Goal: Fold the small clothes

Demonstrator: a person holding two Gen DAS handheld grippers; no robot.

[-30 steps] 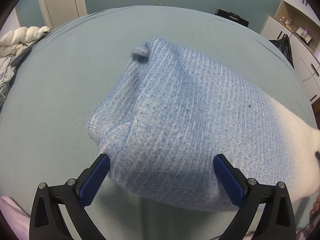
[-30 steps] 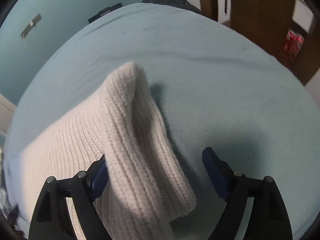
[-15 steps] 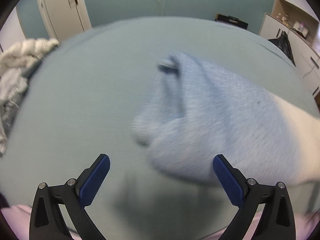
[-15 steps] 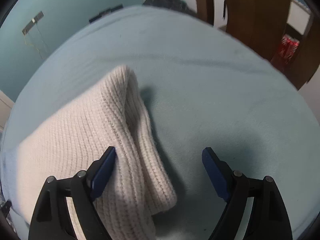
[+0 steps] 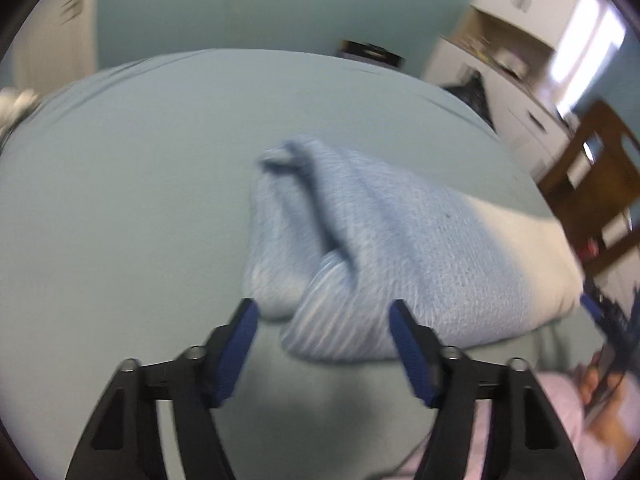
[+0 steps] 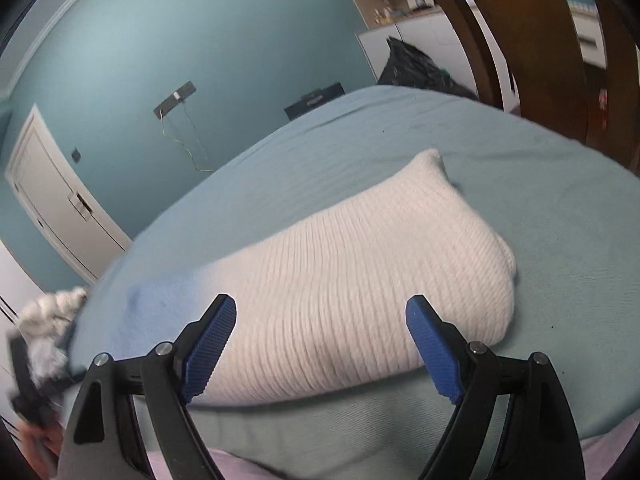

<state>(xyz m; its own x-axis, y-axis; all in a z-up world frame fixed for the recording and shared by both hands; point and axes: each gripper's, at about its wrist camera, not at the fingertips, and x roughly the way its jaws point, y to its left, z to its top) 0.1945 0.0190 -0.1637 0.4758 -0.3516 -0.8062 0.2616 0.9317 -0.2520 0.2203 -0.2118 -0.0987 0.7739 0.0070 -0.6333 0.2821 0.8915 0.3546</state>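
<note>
On the bed [image 5: 120, 208], covered in a pale blue-green sheet, lies one knitted garment [image 5: 380, 248], blue at one end and cream-white at the other [image 6: 360, 292].

Left wrist view, blurred: garment runs from centre toward 3 o'clock, blue end bunched into a fold near centre, cream end at the right edge. Left hand-held gripper [image 5: 324, 320] sits at 6 o'clock. Its jaws have just been closing and stand partly spread; the near blue edge of the garment shows between the blue pads [image 5: 236, 352], but the pads do not press on it.

Right wrist view: cream end fills the centre, one corner pointing to 12 o'clock, blue end trailing off at 9 o'clock. Right hand-held gripper [image 6: 320, 316] at 6 o'clock, jaws spread wide, nothing pinched; garment lies beyond and between the tips.

Background: teal wall [image 6: 180, 40], white door [image 6: 52, 196] at 9 o'clock, brown wooden furniture [image 6: 532, 32] at 1 o'clock.
</note>
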